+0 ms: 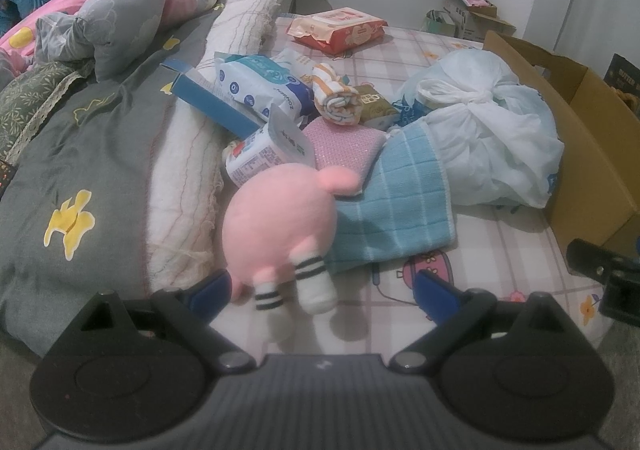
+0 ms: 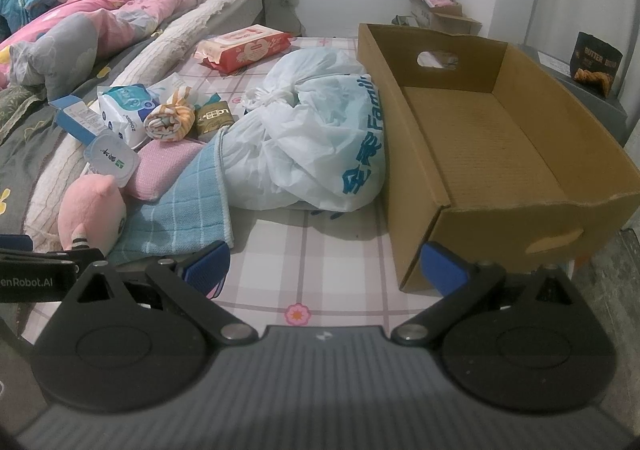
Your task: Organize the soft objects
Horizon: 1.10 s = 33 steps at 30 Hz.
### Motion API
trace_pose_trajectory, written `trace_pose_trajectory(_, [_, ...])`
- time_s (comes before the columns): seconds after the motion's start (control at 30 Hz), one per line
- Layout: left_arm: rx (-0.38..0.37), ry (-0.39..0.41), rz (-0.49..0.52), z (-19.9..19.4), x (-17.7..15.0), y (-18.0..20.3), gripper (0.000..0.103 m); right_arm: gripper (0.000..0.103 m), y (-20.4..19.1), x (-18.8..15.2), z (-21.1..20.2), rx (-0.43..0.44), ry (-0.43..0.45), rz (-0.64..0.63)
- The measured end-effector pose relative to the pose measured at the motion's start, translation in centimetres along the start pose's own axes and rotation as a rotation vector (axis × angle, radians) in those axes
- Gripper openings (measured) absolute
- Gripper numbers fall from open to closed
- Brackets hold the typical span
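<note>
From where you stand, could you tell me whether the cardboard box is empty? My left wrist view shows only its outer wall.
Observer: Yes. The right wrist view looks into the cardboard box, and its floor is bare, with nothing in it.
Operator: Thank you. Is the right gripper free?
Observer: The right gripper is open and holds nothing. The box's near corner is just ahead of it.
Operator: Does anything lie between it and the white plastic bag?
Observer: Only bare checked sheet lies in front of the white plastic bag.
</note>
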<state>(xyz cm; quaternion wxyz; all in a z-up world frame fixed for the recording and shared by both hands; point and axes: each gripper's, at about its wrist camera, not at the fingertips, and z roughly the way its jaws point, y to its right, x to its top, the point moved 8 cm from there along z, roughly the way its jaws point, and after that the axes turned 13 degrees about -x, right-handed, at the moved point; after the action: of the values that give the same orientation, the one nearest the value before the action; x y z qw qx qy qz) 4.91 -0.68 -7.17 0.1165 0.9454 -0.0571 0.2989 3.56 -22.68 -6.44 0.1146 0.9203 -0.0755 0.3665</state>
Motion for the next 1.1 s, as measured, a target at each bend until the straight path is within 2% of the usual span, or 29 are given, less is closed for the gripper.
trace_pose_trajectory(0.77, [0.016,0.005,0.006,-0.1,0.0,-0.9,0.098,0.102,-0.1,0.1,0.1,0.000,0.001,0.000])
trace_pose_trajectory(0.93, [0.030,0.022,0.033,-0.3,-0.1,-1.6,0.098,0.102,-0.6,0.3,0.0,0.017,0.038,-0.004])
trace_pose_trajectory(1.1, [0.005,0.052,0.055,-0.7,0.2,-2.6,0.098,0.102,-2.0,0.8,-0.3,0.059,0.085,-0.034])
